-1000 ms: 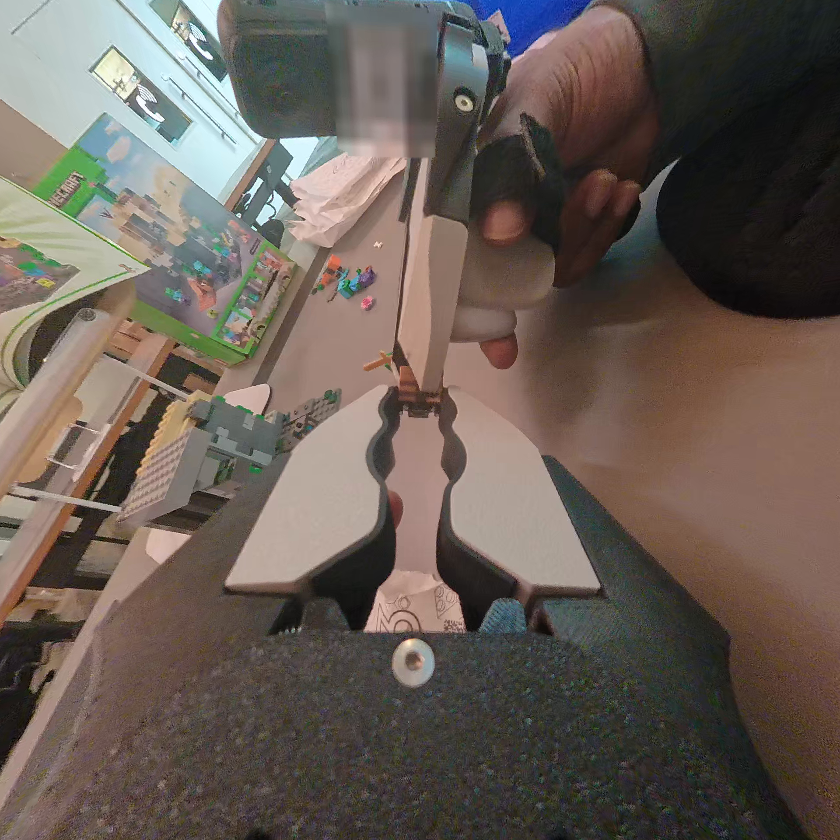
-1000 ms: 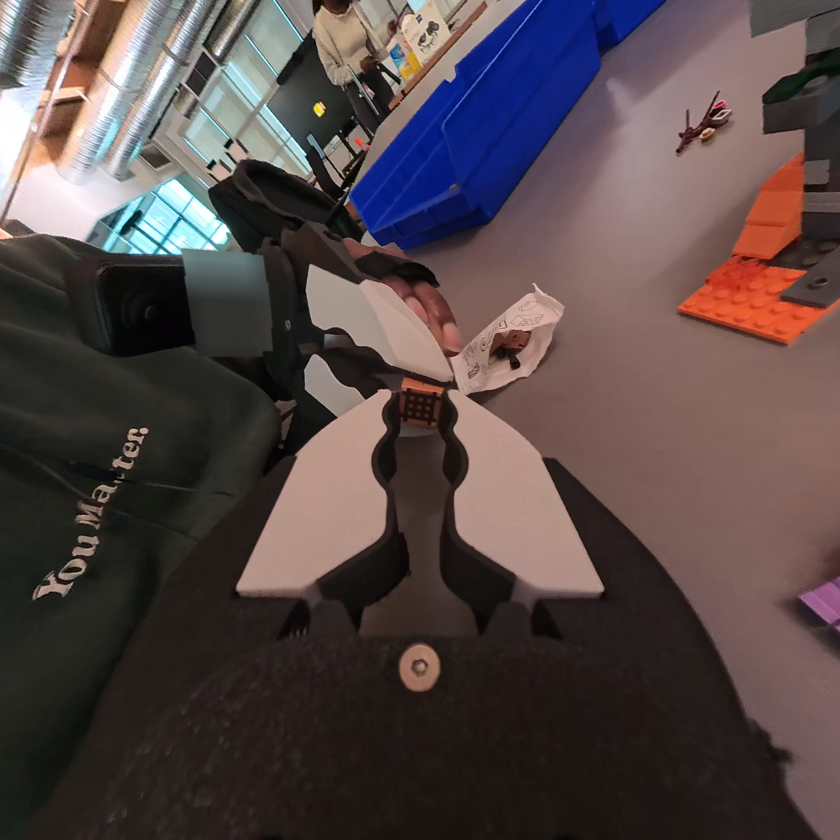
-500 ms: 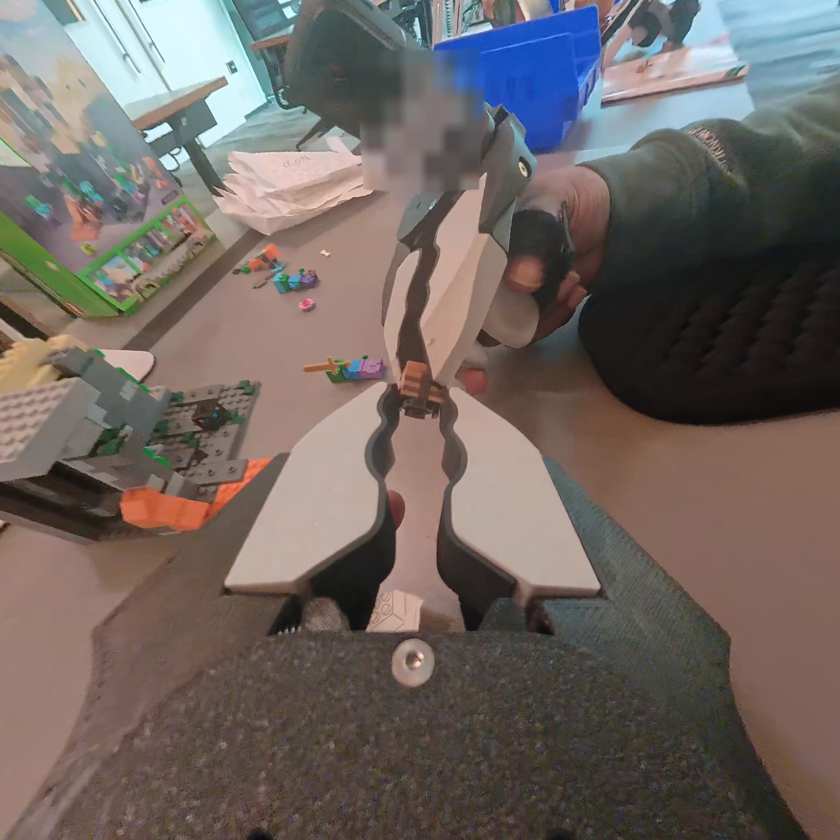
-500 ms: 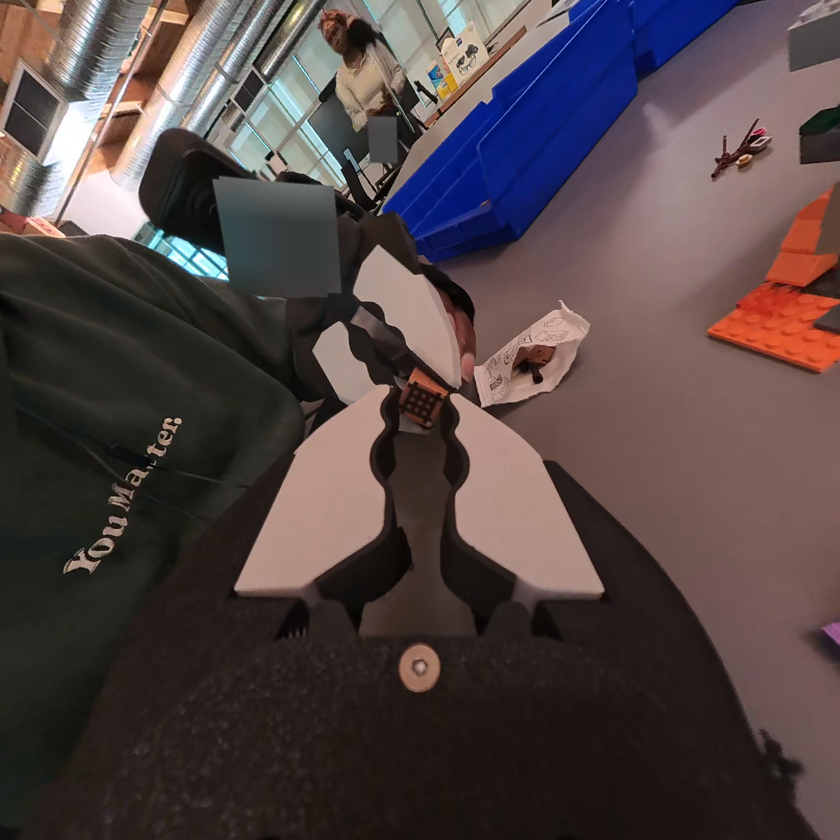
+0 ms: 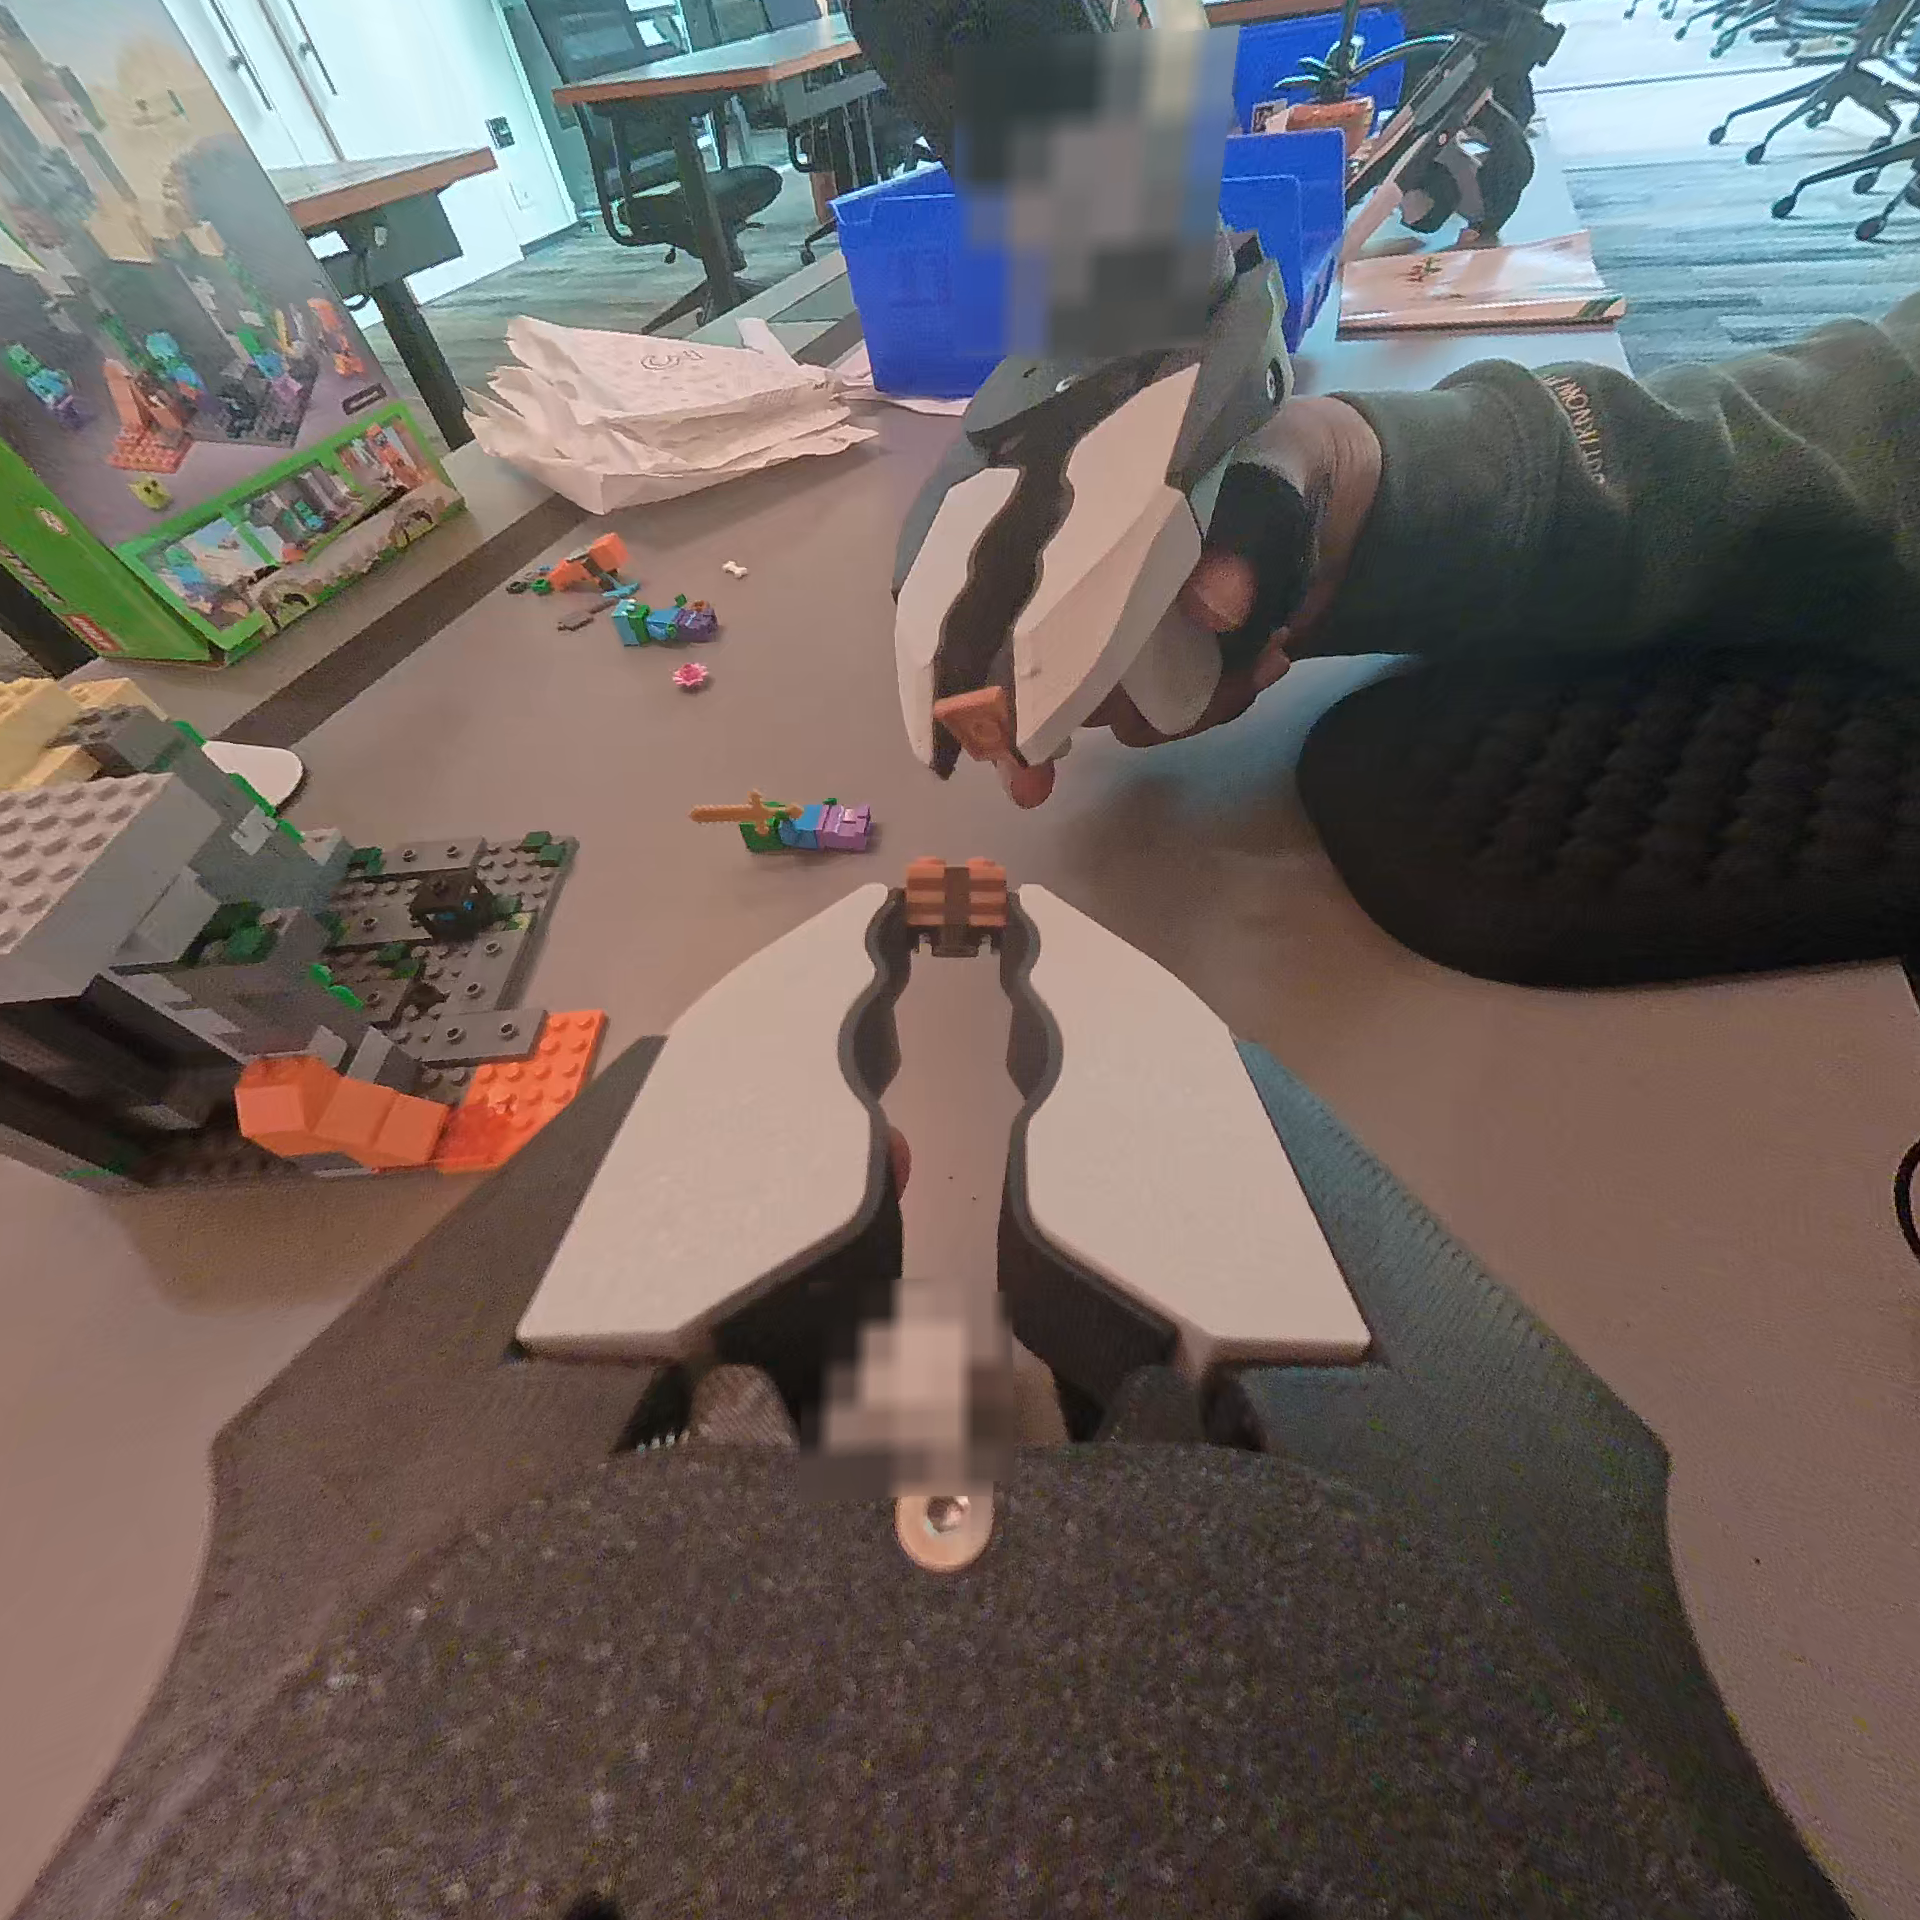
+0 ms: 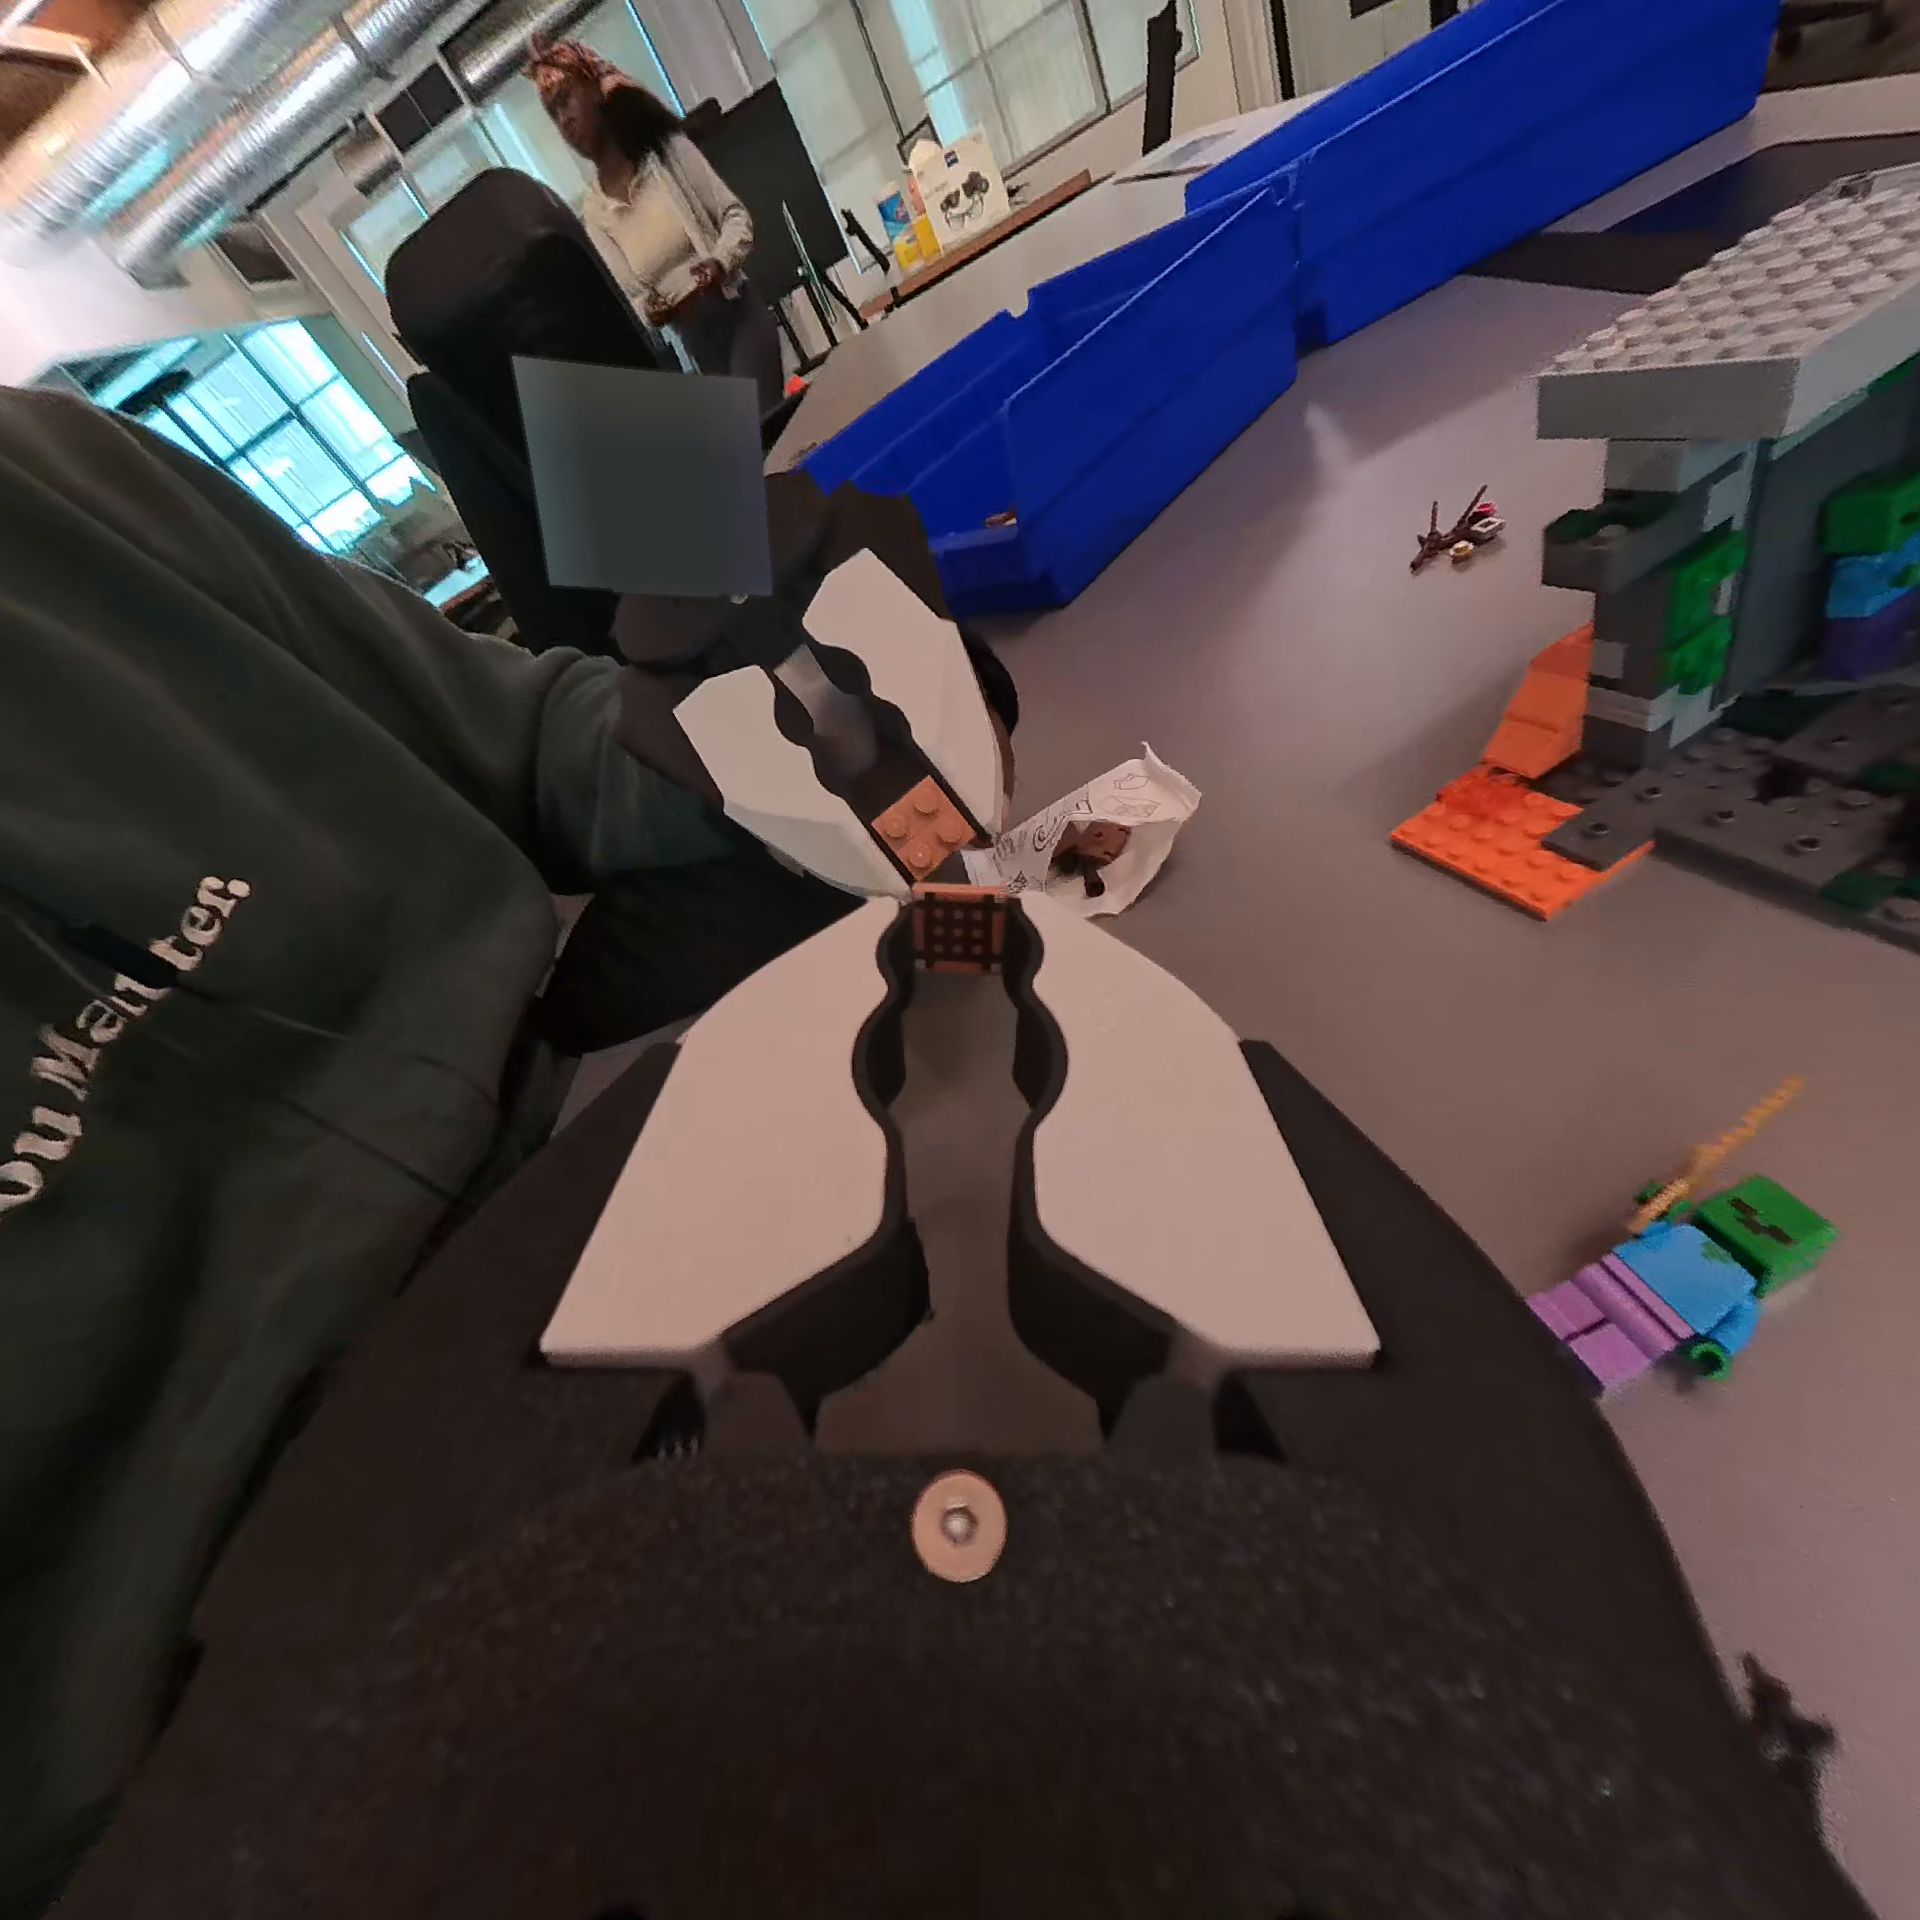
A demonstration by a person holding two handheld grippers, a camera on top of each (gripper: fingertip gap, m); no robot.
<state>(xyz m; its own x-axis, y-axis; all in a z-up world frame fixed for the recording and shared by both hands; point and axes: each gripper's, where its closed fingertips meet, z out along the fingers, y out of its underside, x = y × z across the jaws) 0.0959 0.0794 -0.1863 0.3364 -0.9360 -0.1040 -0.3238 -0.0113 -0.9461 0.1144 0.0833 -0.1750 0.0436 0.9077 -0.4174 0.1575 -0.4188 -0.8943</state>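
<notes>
green-bordered toy box [image 5: 156, 416]: printed logo and lettering, lower left corner | dark green sleeve [image 6: 125, 997]: white lettering, part cut off | crumpled white paper bag [image 6: 1101, 831]: black printed marks and diagrams | stacked white paper bags [image 5: 665, 405]: faint print, unreadable | booklet [image 5: 1475, 291]: cover print too small

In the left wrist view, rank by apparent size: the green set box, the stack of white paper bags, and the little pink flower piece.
Largest to smallest:
1. green set box, though cropped by the frame
2. white paper bags
3. pink flower piece

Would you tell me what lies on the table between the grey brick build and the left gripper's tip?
In the left wrist view, a small toy figure with a sword lies between the brick build and the left gripper; otherwise bare table.
</notes>
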